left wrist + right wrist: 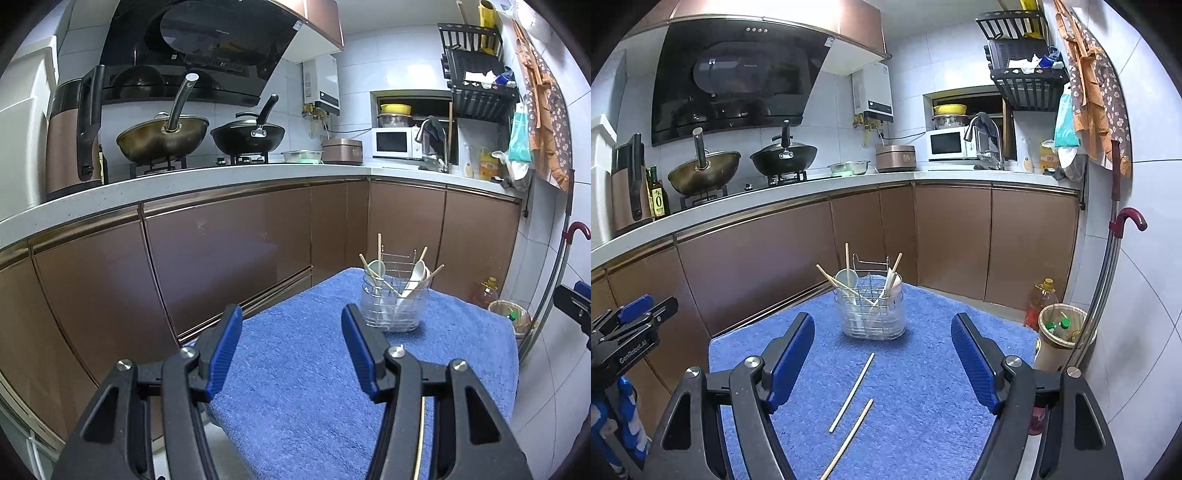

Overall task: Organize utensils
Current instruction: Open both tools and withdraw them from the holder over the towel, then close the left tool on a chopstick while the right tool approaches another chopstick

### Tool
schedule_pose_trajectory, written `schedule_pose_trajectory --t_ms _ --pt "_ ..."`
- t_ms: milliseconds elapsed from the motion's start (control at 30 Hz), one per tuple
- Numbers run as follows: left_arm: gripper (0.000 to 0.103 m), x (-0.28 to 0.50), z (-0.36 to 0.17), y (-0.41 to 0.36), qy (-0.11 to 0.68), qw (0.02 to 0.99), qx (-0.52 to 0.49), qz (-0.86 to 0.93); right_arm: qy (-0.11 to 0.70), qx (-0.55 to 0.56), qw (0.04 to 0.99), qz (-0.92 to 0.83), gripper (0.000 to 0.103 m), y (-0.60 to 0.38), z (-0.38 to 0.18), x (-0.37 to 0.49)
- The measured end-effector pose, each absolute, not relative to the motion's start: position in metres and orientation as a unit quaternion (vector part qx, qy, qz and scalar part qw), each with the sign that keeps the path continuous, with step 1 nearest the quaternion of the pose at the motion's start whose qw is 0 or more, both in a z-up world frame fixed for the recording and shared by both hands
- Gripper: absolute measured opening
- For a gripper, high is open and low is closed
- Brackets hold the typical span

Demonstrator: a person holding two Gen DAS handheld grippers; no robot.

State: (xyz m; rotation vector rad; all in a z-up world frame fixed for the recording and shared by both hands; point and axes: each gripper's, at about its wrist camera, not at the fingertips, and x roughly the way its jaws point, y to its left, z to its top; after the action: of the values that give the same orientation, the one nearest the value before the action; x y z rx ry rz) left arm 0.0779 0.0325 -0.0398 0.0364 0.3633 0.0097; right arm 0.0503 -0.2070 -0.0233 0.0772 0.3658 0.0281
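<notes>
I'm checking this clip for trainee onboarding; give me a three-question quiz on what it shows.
1. True or false: the right gripper holds a chopstick.
2. How many chopsticks lie loose on the towel in the right wrist view?
3. The spoons are: A) on the towel, B) in the caddy, C) on the counter.

Key: 1. False; its jaws are open and empty, as are the left gripper's. 2. Two. 3. B.

A blue towel [923,369] covers the table. On it stands a wire caddy [873,314] holding spoons and chopsticks. Nearer, two loose chopsticks [851,392] lie apart.
</notes>
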Motion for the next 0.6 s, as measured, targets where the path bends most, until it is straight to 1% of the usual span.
schedule_pose_trajectory --t_ms 333,600 --pt "0.054 0.096 -0.056 0.026 0.213 0.977 0.026 -0.011 0.215 0.039 0.975 0.028 0.075 -0.204 -0.04 0.063" --pt "0.054 0.117 -0.079 0.013 0.255 0.966 0.038 -0.032 0.29 0.036 0.955 0.052 0.075 -0.199 -0.074 0.09"
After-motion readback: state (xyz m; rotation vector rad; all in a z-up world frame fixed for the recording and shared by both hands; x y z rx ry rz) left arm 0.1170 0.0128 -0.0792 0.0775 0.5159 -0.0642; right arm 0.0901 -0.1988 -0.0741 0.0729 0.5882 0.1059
